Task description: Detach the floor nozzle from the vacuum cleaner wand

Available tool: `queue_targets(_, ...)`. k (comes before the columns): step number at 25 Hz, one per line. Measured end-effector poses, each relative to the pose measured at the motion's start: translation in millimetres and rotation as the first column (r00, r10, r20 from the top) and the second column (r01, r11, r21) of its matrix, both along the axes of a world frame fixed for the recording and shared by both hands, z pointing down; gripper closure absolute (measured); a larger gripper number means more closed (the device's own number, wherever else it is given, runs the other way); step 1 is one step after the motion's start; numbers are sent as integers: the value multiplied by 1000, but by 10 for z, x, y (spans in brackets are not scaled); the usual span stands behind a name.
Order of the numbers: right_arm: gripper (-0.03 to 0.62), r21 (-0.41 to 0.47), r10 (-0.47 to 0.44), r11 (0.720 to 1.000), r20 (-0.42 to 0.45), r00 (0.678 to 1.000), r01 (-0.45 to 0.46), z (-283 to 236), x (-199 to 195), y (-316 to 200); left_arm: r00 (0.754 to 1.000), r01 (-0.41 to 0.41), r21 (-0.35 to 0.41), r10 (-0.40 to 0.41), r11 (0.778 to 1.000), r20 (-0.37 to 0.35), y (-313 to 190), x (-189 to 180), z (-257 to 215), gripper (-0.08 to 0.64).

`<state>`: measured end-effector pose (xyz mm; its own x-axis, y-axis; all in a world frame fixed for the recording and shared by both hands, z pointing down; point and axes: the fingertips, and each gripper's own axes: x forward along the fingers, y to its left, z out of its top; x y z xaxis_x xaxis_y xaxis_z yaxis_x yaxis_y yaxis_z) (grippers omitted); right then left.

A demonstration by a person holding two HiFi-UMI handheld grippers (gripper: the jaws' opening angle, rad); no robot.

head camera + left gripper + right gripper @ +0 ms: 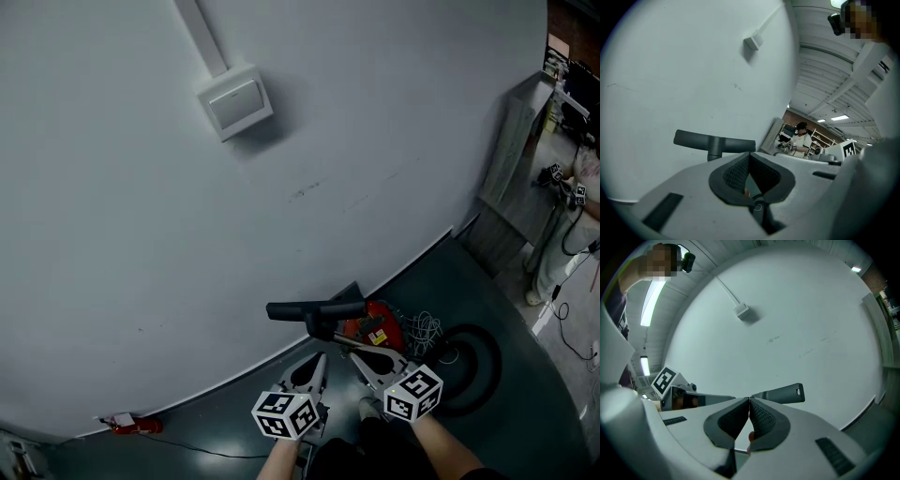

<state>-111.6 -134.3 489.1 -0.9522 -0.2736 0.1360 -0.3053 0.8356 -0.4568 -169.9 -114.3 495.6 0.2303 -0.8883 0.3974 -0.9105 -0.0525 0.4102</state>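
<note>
The dark floor nozzle (314, 308) is a long bar held level, close to the pale wall, on a short neck above the red vacuum cleaner body (375, 328). My left gripper (317, 364) is shut and empty just below and in front of the nozzle. My right gripper (359, 360) is also shut, beside the left one and near the red body. In the left gripper view the nozzle (712, 142) shows just beyond the closed tips (750, 154). In the right gripper view the nozzle (780, 393) pokes out behind the closed tips (749, 400). The wand is mostly hidden.
A white box on a conduit (234, 101) is fixed to the wall. A black hose coil (473, 361) and a bundle of wire (427, 330) lie right of the vacuum. A small red object (131, 425) lies on the floor at the left. A grey cabinet (511, 169) and a person (562, 216) stand far right.
</note>
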Motion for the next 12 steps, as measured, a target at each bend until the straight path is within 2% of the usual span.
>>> queue_targets(12, 572, -17, 3, 1000, -30, 1000, -4, 226, -135, -168, 1000, 6, -33, -7, 999, -24, -153, -190, 229, 555)
